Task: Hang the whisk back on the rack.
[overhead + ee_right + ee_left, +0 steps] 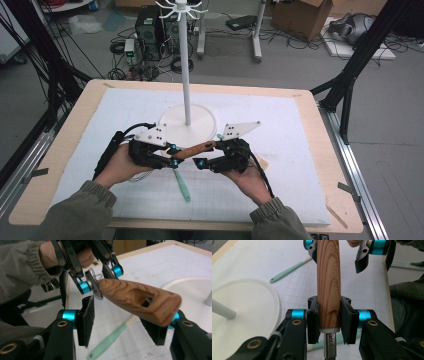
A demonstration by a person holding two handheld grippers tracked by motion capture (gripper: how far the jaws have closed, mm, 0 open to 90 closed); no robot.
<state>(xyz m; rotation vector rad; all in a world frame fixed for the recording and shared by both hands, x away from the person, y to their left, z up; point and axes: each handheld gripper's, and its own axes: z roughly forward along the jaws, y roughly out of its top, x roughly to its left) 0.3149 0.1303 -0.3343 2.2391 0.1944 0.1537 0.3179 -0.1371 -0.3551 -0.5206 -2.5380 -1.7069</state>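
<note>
Left hand-held gripper (329,322) clamped on wooden handle (328,280) at its metal-ferrule end. Right hand-held gripper (122,322) open, jaws astride the free end. Handle is held above counter (300,165), long axis running gripper to gripper. Advice: close squarely before left releases.

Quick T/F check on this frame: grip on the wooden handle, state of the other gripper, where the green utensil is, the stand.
1. The left gripper is shut on the brown wooden tool handle. True.
2. The right gripper clamps the handle too. False: its jaws stand open, the handle's end between them.
3. The mint-green utensil hangs from the white pole stand. False: it lies flat on the white mat.
4. The stand has a round white base. True.
5. The handle lies on the mat. False: it is held above it.
</note>
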